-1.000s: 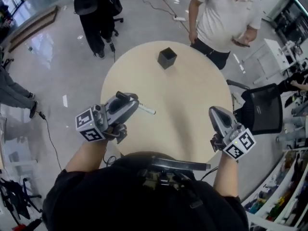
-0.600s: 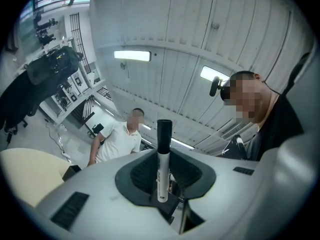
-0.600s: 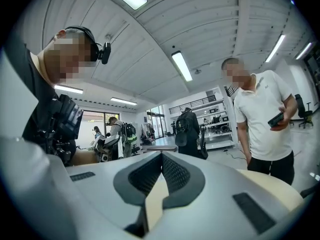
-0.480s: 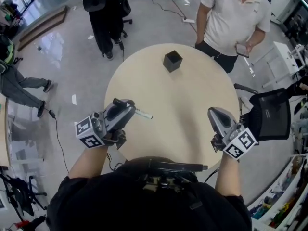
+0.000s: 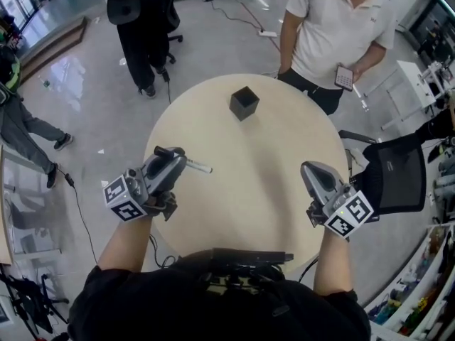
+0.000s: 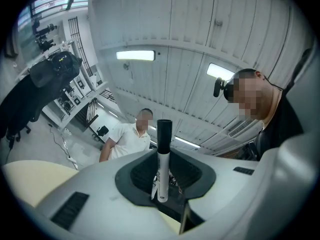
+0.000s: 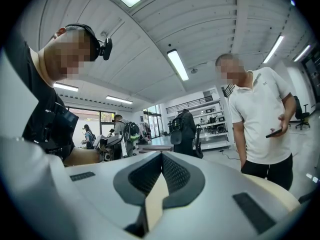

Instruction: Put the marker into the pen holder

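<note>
The black cube-shaped pen holder (image 5: 244, 103) stands on the far part of the round beige table (image 5: 270, 148). My left gripper (image 5: 178, 160) hovers over the table's near left edge, shut on a white marker (image 5: 198, 167) with a black cap. The marker sticks out past the jaws toward the table's middle. In the left gripper view the marker (image 6: 164, 134) stands upright between the jaws of the left gripper (image 6: 162, 153), cap end outward. My right gripper (image 5: 308, 169) is at the near right edge, well apart from the holder. The right gripper (image 7: 161, 156) is shut, its tips meeting on nothing.
A person in a white shirt (image 5: 338, 27) stands just beyond the table's far side holding a phone (image 5: 343, 77). Another person in black (image 5: 142, 20) stands at the far left. A black office chair (image 5: 391, 172) sits close to the table's right edge.
My left gripper has drifted slightly left and nearer with the marker still in it. The right gripper has barely moved. The person in white has shifted the phone.
</note>
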Demonstrator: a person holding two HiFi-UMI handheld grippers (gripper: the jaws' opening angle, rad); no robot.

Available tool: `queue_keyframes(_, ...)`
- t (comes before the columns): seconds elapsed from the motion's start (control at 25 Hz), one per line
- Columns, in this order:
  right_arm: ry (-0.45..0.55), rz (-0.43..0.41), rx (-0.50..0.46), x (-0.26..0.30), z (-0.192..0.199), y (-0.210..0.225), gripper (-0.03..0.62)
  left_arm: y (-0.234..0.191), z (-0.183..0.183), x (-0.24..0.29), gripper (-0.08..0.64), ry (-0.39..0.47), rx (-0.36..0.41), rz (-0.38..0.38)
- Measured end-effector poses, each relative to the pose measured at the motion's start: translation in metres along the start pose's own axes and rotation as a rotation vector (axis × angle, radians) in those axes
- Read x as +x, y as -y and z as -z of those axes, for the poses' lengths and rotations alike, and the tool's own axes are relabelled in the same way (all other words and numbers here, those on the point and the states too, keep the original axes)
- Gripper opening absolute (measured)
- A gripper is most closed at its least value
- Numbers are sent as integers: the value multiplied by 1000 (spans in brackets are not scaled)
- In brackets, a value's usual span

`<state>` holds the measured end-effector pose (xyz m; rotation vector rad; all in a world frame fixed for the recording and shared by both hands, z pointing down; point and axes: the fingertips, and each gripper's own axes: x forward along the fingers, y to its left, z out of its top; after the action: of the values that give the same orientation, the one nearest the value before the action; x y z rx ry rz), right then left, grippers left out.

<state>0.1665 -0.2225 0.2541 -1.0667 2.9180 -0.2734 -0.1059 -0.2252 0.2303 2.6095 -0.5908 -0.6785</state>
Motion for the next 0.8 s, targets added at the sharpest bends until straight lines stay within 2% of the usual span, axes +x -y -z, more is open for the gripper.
queue_keyframes(0.44,14,53,-15,44,10,100,3,-116,6,65,72,-57,97,-48)
queue_keyframes(0.64,11,88,20,61,40,157,3,-184,32,100,72,-81,134,-78)
queue_keyframes(0.8,-20,90,53,73,76,183,3,-229,58,126,72,-122,174,-97)
